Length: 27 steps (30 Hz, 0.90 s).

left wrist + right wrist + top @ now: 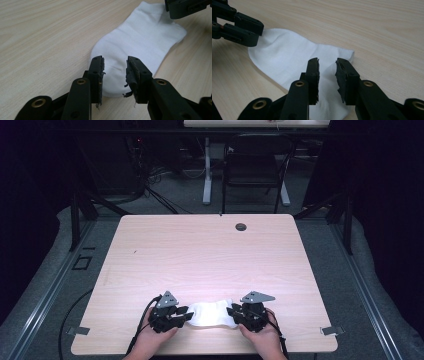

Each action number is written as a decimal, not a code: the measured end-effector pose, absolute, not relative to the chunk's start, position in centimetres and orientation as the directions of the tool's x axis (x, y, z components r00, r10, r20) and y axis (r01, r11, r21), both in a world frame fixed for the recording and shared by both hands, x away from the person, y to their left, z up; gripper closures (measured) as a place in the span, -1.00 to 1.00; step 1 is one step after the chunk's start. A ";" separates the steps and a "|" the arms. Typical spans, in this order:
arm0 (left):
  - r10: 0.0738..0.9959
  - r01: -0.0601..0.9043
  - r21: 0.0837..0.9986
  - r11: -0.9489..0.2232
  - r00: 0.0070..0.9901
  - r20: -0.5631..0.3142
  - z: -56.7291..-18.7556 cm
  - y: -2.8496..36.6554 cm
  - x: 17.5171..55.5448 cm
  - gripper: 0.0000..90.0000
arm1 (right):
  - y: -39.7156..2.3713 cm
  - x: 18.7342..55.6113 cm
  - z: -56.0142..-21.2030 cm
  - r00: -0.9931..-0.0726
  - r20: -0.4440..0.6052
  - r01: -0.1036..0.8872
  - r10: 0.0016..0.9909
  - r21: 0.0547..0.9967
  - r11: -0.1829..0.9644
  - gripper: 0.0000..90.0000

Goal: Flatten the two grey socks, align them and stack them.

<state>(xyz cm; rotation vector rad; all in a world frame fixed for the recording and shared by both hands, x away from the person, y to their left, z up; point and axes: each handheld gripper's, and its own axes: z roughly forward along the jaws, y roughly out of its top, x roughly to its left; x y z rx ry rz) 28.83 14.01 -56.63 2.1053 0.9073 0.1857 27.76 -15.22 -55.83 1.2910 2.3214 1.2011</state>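
A white sock (210,314) lies flat near the front edge of the light wooden table (200,250), stretched left to right between my two grippers. My left gripper (187,314) is at its left end; in the left gripper view its jaws (115,63) stand apart over the rounded end of the sock (140,37), pads not pressing the cloth. My right gripper (231,311) is at the other end; in the right gripper view its jaws (327,65) are apart above the sock (287,55). A hand holds each gripper.
A round cable hole (241,227) sits near the table's far edge. Metal clips (79,331) (332,330) stick out at the front corners. Beyond the table stand a black chair (252,167) and a white desk leg (207,170), with cables on the floor.
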 end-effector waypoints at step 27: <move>0.657 0.530 0.702 -0.476 0.745 -0.116 -57.7 13.7 28.7 0.29 | -15.6 28.0 -57.6 -0.576 0.127 0.622 0.808 0.710 0.332 0.55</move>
